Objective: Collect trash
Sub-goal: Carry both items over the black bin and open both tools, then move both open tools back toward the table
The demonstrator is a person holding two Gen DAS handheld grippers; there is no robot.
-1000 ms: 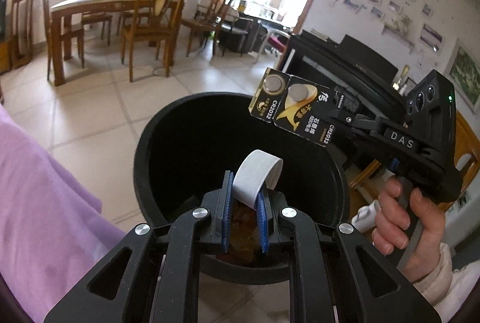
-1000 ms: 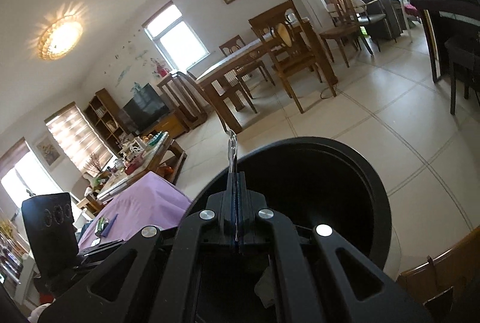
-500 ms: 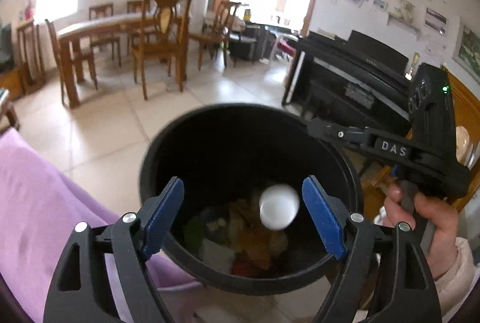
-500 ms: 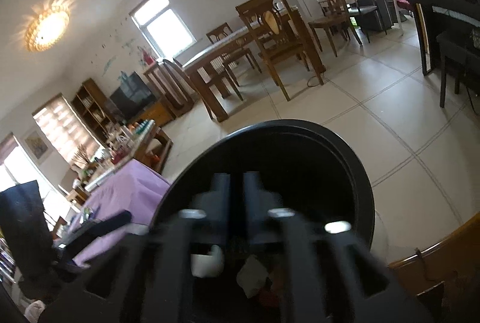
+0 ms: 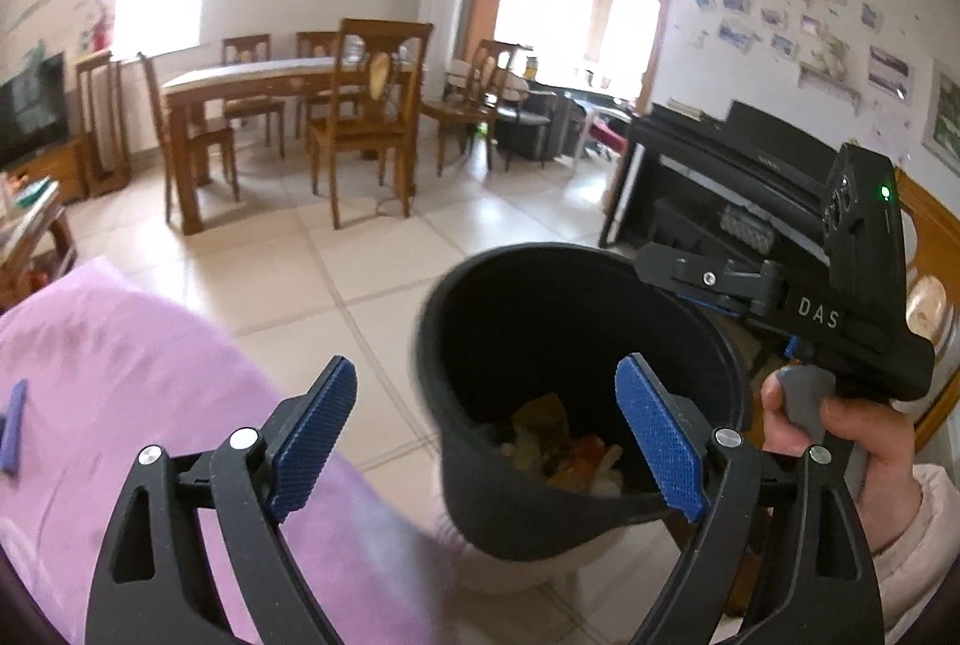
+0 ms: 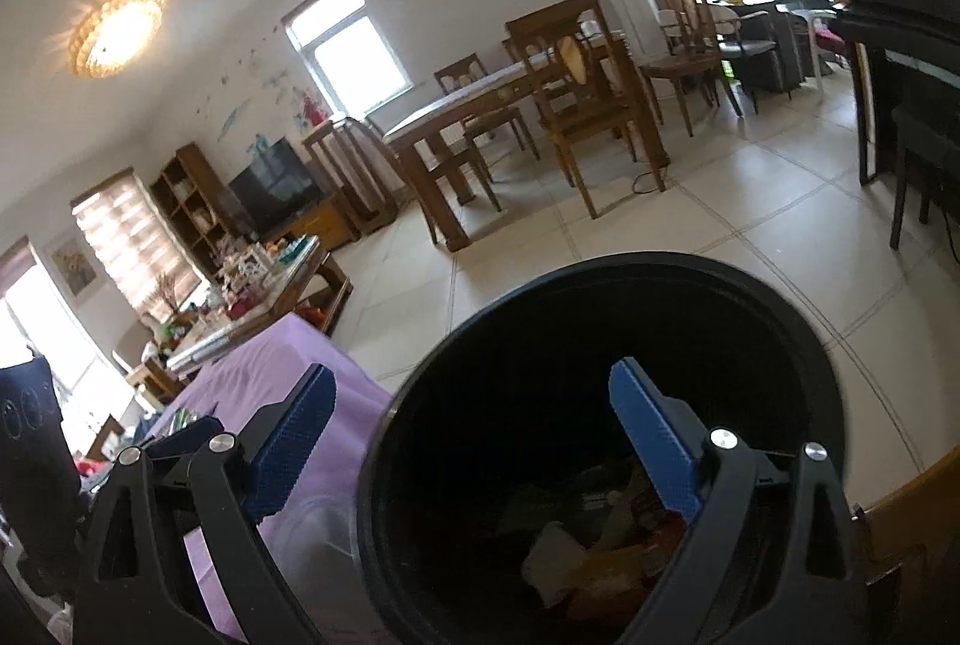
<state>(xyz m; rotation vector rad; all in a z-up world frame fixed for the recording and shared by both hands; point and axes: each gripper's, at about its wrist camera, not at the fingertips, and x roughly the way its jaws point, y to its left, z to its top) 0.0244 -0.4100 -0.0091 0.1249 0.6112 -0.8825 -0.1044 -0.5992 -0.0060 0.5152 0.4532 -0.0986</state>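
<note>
A black round trash bin (image 5: 480, 345) stands on the floor beside the purple-covered table (image 5: 120, 375); it also shows in the right wrist view (image 6: 600, 297). Mixed trash (image 5: 564, 447) lies at its bottom, also seen in the right wrist view (image 6: 600, 543). My left gripper (image 5: 492, 435) is open and empty above the bin's near rim. My right gripper (image 6: 474, 441) is open and empty over the bin; its body (image 5: 840, 297) hangs at the bin's far right in the left wrist view.
A small blue object (image 5: 12, 423) lies on the purple cloth at the far left. A black piano (image 5: 720, 177) stands right behind the bin. A wooden dining table with chairs (image 5: 288, 117) is across the tiled floor. A cluttered coffee table (image 6: 258, 285) stands beyond the purple table.
Both grippers opened. The white roll left my left gripper and the battery card left my right gripper; both dropped into the bin. My left gripper drew back and left.
</note>
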